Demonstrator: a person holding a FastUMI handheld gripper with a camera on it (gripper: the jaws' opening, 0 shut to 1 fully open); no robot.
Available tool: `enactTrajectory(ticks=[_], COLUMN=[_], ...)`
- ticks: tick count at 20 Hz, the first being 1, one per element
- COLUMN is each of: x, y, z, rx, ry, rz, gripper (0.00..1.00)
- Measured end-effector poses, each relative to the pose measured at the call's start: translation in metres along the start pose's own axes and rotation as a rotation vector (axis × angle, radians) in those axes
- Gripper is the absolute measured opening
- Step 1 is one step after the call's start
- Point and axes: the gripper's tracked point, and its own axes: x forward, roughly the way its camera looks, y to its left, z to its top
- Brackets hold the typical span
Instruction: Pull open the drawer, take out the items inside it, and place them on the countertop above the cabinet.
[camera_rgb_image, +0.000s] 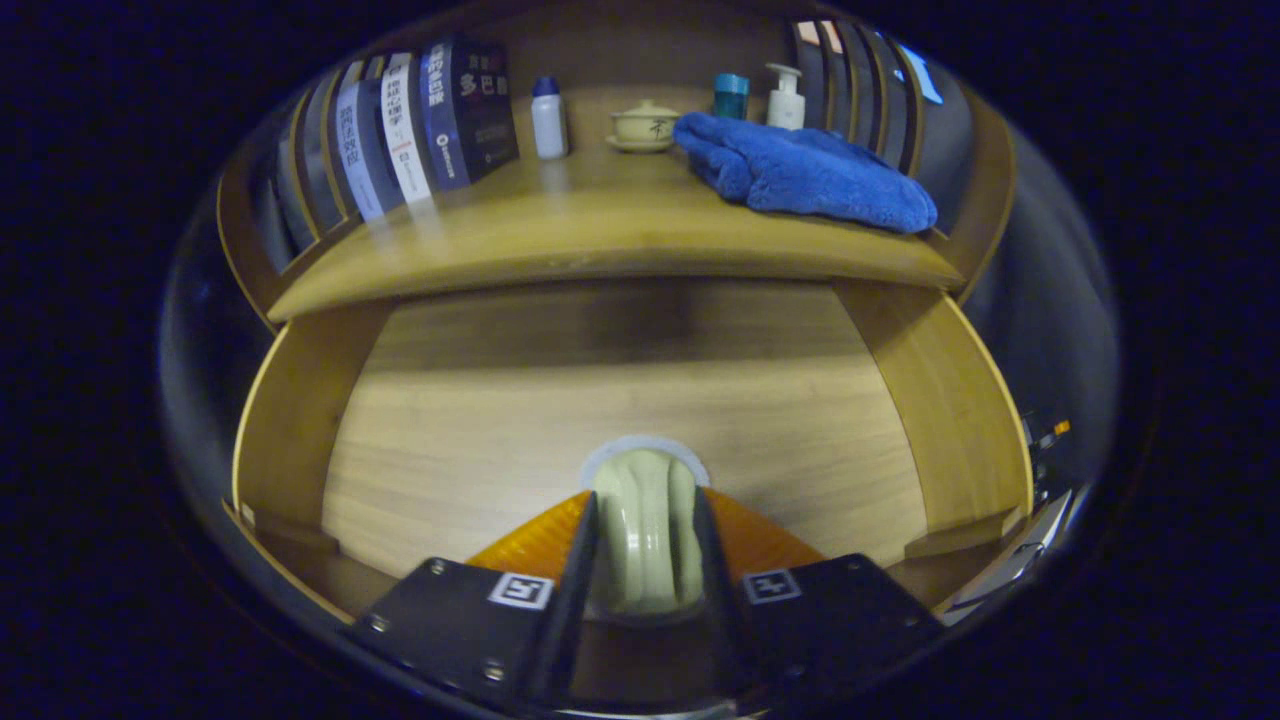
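The wooden drawer (470, 430) stands pulled open below the countertop (560, 235), its bare bottom board spread out beyond my fingers. My gripper (645, 497) is shut on a pale green, ribbed, rounded item (645, 535) that stands upright between the two fingers, with a light round rim at its top. The item is held over the front part of the drawer. I cannot tell whether it touches the drawer bottom.
On the countertop, a row of books (420, 130) leans at the left. A white bottle with a blue cap (548, 118), a lidded cup on a saucer (643, 126), a teal jar (730, 96) and a pump bottle (786, 98) line the back. A blue towel (810, 175) lies at the right.
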Motion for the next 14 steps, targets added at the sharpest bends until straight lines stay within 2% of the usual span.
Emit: enactTrajectory(ticks=[4,9,14], x=[0.0,-0.015,-0.055], y=[-0.004,-0.002,0.003], z=[0.01,0.023,0.061], rx=[0.015,0.041,0.06], ry=[-0.051,-0.141,-0.307], rz=[-0.016,-0.011,0.001], gripper=[0.18,0.18,0.18])
